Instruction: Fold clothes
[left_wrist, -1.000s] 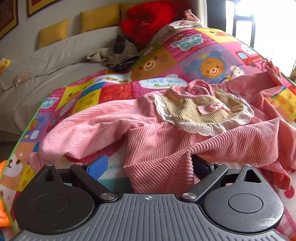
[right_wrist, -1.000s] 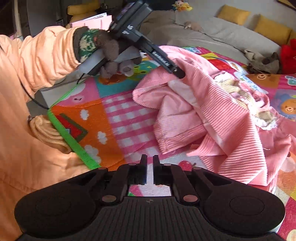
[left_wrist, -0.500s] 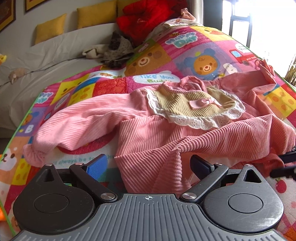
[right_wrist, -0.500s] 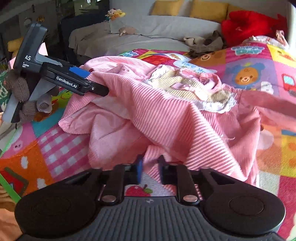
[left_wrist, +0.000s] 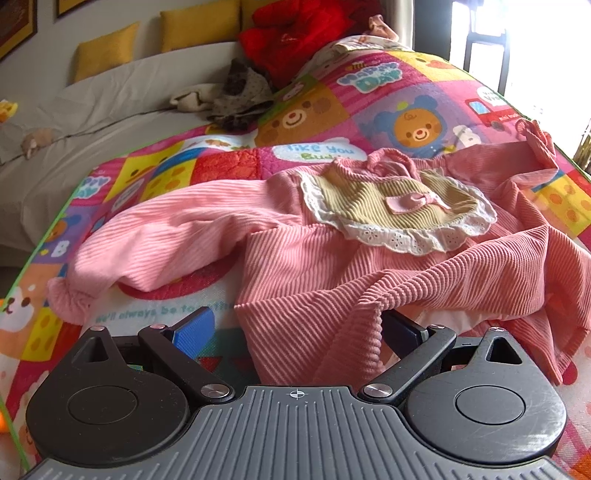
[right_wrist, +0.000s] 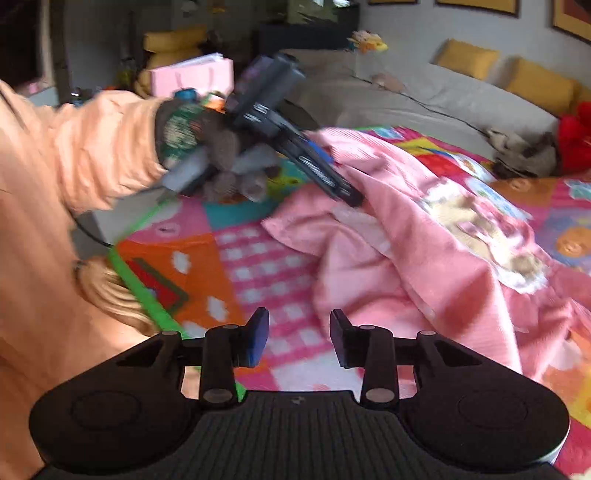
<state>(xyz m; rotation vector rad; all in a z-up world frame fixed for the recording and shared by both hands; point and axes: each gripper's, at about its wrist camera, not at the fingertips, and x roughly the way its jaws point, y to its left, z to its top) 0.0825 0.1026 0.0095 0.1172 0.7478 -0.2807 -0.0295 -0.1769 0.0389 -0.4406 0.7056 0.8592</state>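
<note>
A pink corduroy child's garment (left_wrist: 332, 266) with a beige lace-edged bib and a pink bow lies rumpled on a colourful quilt (left_wrist: 406, 110). My left gripper (left_wrist: 295, 328) is open, its jaws wide apart, and the garment's near hem is bunched up between them, draped over the right finger. In the right wrist view, which is blurred, the left gripper (right_wrist: 347, 195) reaches into the garment (right_wrist: 424, 236) from the left. My right gripper (right_wrist: 299, 336) is open and empty above the quilt (right_wrist: 258, 266), just left of the garment's edge.
A grey sofa (left_wrist: 110, 96) with yellow cushions stands behind the quilt. A red item (left_wrist: 295, 33) and a heap of dark clothes (left_wrist: 236, 96) lie at the quilt's far end. The person's orange sleeve (right_wrist: 55, 166) fills the left of the right wrist view.
My right gripper, nearly shut at the garment's hem half a second ago, has opened and swung back to the left. My left gripper stays open with the hem bunched in it.
</note>
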